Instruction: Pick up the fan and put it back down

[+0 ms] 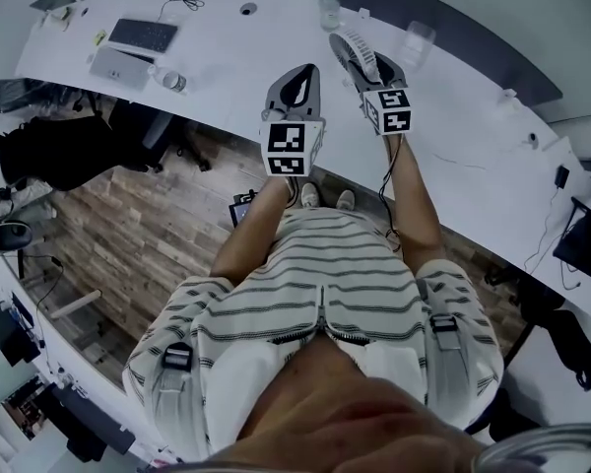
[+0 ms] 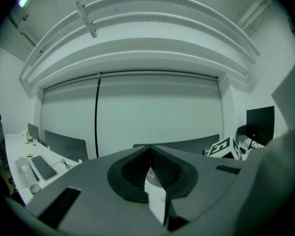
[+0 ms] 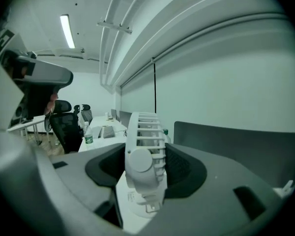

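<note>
**Striped shirt (image 1: 315,264) up close, fan (image 1: 357,49) clamped out ahead**

Striped fabric fills the lower middle of the head view. Both bare forearms reach forward from it toward the upper centre, where the white worktop (image 1: 453,136) curves across the frame. The two grippers sit side by side there, marker cubes facing the camera.

The right gripper (image 1: 366,62) is pinching the fan, one jaw on each face of its round head. Its own view shows the white slatted grille and hub upright between the jaws, with the foot low in the frame. Whether that foot touches the worktop I cannot tell. The left gripper (image 1: 308,72) stands just left of it with its jaw tips pressed together on nothing.

The fan looks like light, stiff moulded plastic. It is probably smooth enough to slip, and the thin grille ribs may flex under hard pressure. The solid rim and hub seem the safest places to grip. A bottle (image 1: 328,6) stands near, above the fan.
</note>
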A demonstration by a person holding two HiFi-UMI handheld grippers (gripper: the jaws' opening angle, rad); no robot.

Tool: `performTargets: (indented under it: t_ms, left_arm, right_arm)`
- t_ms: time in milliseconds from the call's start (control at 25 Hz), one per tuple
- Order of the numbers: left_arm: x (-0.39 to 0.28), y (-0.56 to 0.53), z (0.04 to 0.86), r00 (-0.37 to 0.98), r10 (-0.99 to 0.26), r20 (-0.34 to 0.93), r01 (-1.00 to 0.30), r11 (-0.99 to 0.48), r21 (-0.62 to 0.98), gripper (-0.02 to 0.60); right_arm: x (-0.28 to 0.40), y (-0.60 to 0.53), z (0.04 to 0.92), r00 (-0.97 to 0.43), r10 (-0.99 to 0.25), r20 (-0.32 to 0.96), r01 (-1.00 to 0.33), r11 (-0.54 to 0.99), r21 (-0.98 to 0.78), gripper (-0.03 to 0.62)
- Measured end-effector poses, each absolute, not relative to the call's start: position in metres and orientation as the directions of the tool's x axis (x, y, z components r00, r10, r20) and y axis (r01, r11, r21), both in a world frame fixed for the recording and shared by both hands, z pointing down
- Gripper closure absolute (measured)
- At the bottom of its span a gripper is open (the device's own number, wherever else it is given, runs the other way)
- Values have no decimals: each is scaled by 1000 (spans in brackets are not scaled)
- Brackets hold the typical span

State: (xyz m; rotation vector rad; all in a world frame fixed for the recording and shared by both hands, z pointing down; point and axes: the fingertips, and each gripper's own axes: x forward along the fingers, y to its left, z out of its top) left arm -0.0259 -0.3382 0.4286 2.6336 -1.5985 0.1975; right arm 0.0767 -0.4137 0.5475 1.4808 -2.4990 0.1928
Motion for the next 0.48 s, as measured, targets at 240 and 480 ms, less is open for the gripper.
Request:
performTargets:
  t_ms: [240, 480]
  left_arm:
    - [-34, -341, 433, 445, -884, 142, -891, -453, -23, 572]
    - [-36, -341, 434, 443, -884, 152, -892, -451, -22, 573]
  right_arm:
    - [68, -424, 566, -521, -806, 282, -834, 551, 33, 367]
    - [57, -434, 601, -582, -724, 370, -773, 634, 26, 367]
